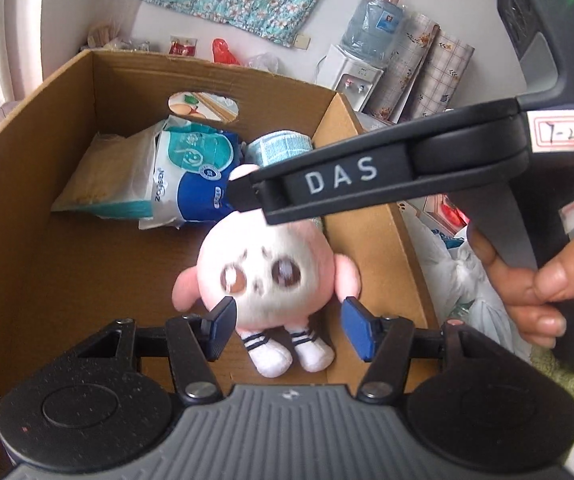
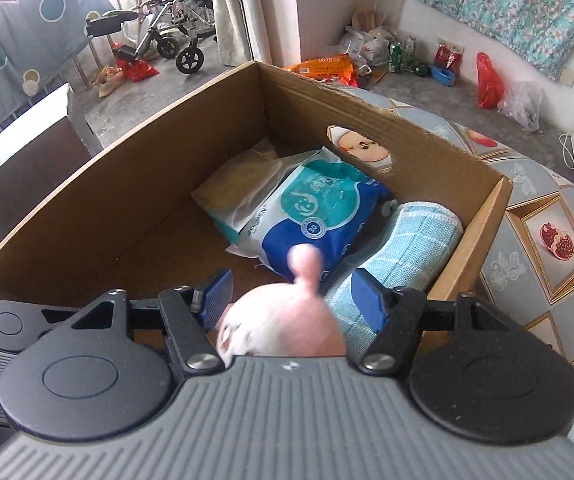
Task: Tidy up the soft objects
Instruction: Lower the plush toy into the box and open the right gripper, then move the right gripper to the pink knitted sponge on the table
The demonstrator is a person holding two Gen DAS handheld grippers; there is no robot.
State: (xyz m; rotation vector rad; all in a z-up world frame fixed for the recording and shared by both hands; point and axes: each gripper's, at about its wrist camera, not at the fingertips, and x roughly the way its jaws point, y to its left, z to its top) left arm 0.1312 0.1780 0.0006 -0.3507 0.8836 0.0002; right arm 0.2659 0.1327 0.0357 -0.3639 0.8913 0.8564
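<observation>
A pink and white plush doll (image 1: 267, 276) lies face up on the floor of an open cardboard box (image 1: 207, 65), near its right wall, feet toward the camera. My left gripper (image 1: 291, 330) hovers over the doll's lower half, its blue pads open on either side with a gap on the right. Seen side-on in the left wrist view, my right gripper (image 1: 245, 196) reaches in from the right to the doll's top. In the right wrist view my right gripper (image 2: 291, 302) stands open around the blurred doll (image 2: 287, 324), pads clear of it.
At the box's (image 2: 167, 152) far end lie a blue tissue pack (image 2: 319, 216), a rolled light-blue towel (image 2: 403, 248) and a beige packet (image 2: 239, 188). A fruit-pattern cloth (image 2: 547, 232) covers the table. A person's hand (image 1: 535, 280) holds the right gripper's handle.
</observation>
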